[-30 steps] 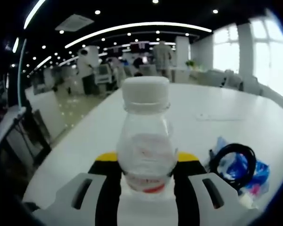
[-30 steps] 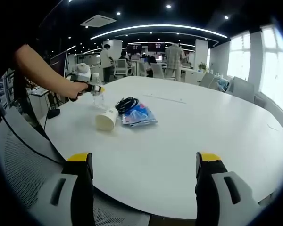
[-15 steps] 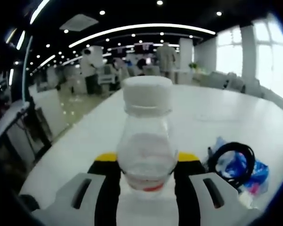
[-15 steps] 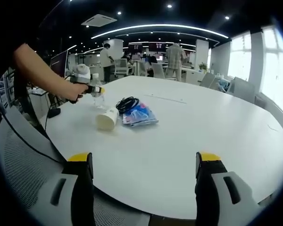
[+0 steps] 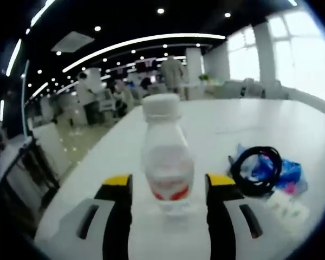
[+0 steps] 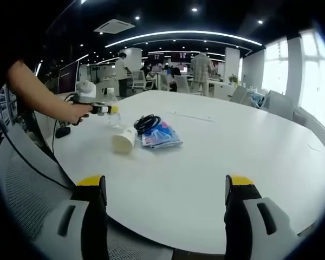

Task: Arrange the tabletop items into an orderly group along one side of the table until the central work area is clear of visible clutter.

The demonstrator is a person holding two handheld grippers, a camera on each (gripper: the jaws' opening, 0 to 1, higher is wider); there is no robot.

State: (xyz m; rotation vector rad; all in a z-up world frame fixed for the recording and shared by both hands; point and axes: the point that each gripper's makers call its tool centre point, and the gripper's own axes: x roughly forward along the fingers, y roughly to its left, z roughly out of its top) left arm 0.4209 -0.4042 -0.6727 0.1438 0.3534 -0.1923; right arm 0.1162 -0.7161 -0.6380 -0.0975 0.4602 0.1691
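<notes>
Two yellow-tipped jaws of the left tongs [image 5: 169, 187] stand apart beside a clear bottle [image 5: 167, 157] upright on the white bench [image 5: 292, 124], gripping nothing; its blurred label cannot be read. Right of it, a black cable coil [image 5: 255, 170] lies on a blue packet [image 5: 281, 172], partly hiding it. Right tongs [image 6: 166, 189] gape wide and empty, with a paper cup [image 6: 124, 140] on its side beyond.

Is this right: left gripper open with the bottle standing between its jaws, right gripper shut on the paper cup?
Not quite. The right gripper is open and holds nothing; in the right gripper view the paper cup lies on its side far off on the table. The rest holds: the left gripper is open, the bottle standing between its jaws.
</notes>
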